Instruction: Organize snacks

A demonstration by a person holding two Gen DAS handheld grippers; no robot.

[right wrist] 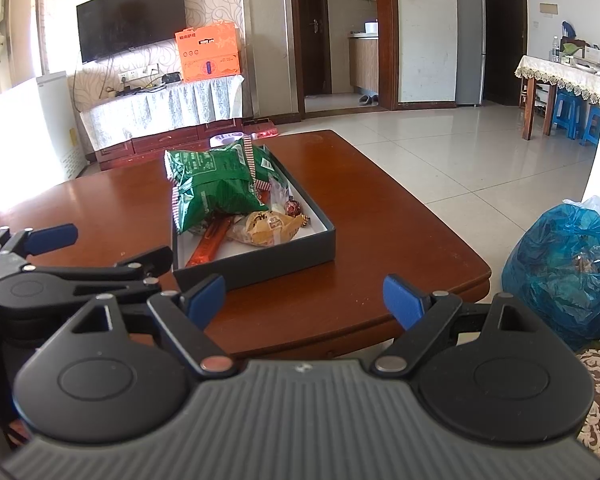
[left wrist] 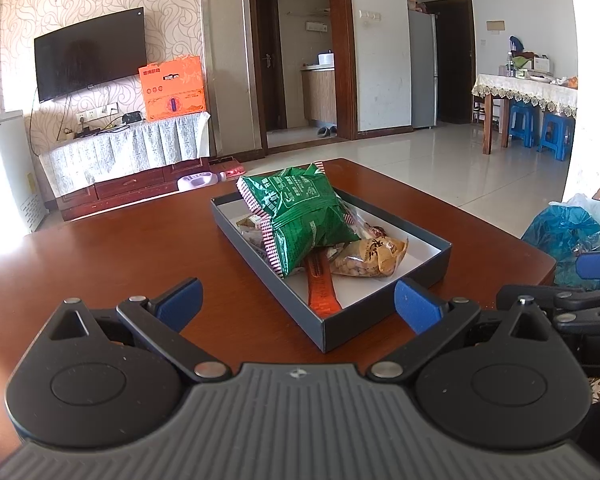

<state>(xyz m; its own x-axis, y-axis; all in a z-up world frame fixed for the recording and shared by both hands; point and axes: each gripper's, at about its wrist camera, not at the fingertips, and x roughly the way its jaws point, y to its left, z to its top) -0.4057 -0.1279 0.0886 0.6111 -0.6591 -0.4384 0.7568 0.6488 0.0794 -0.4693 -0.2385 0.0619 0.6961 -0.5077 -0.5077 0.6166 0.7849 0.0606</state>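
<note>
A dark grey box (left wrist: 364,330) with a white inside stands on the brown table (left wrist: 100,248). In it lie a green snack bag (left wrist: 300,216), a tan peanut packet (left wrist: 370,258), an orange-red bar (left wrist: 322,290) and smaller wrapped sweets. My left gripper (left wrist: 298,304) is open and empty just in front of the box's near corner. My right gripper (right wrist: 304,298) is open and empty above the table's near edge, to the right of the box (right wrist: 260,266). The green bag (right wrist: 216,188), the peanut packet (right wrist: 266,228) and the bar (right wrist: 210,244) show there too.
A blue plastic bag (right wrist: 560,272) sits on the floor right of the table. A TV stand with an orange carton (left wrist: 172,88) is at the far wall. A dining table with blue stools (left wrist: 524,124) stands far right. Tiled floor lies beyond the table.
</note>
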